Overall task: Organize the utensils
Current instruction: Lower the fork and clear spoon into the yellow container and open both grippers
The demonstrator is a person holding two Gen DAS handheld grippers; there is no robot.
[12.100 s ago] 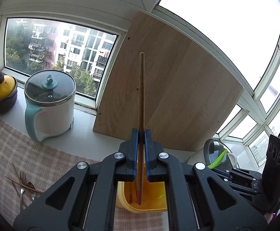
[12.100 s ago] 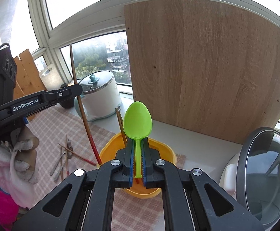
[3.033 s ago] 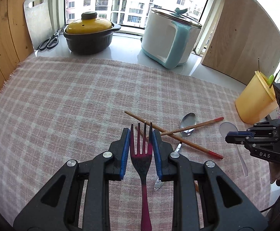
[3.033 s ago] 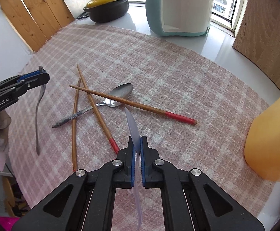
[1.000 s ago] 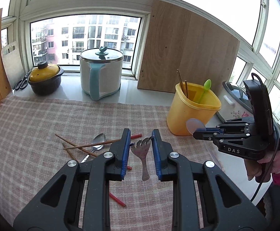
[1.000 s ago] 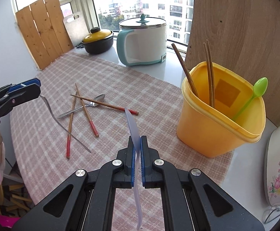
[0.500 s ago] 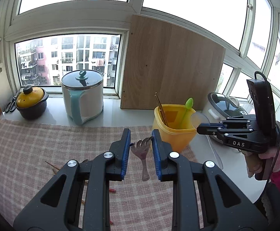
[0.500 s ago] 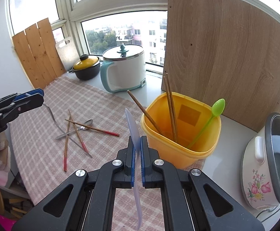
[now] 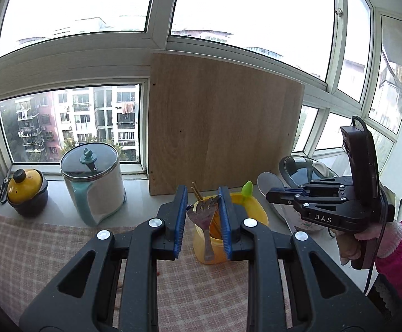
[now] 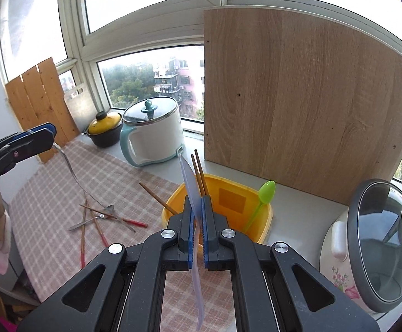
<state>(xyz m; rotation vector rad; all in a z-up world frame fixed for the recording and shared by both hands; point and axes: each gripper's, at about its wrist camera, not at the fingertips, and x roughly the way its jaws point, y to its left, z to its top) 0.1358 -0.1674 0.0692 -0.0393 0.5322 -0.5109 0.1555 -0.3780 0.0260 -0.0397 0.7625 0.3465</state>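
While both grippers are held near the yellow holder, the scene is logged as follows.

left gripper (image 9: 203, 218): jaws part closed, clamped on a fork (image 9: 205, 221) by its head; tines up, handle hanging down between the blue pads.
fork position: seen in front of the holder in the left wrist view; in the right wrist view it is seen far left, curved handle hanging down over the cloth, well apart from the holder.
right gripper (image 10: 198, 227): jaws together, clamped on a clear plastic spoon (image 10: 189, 182); bowl up and forward, handle running back under the gripper.
spoon position: bowl seen over the near left rim of the holder in the right wrist view; whether it is touching cannot be told.
yellow holder (image 10: 256, 196): on the right end of the checked cloth (image 10: 62, 193), in front of a wooden board (image 10: 297, 96).
holder contents: wooden chopsticks (image 10: 199, 174) leaning left, a green spoon (image 10: 266, 192) leaning right.
loose utensils: a metal spoon (image 10: 106, 211) and crossed red-tipped chopsticks (image 10: 129, 222) left lying on the cloth, left of the holder.
background: white pot with glass lid (image 10: 151, 135), small yellow-lidded pot (image 10: 104, 130) far left, rice cooker (image 10: 372, 249) right.
person: pink sleeve (image 9: 394, 262) seen behind the right gripper.
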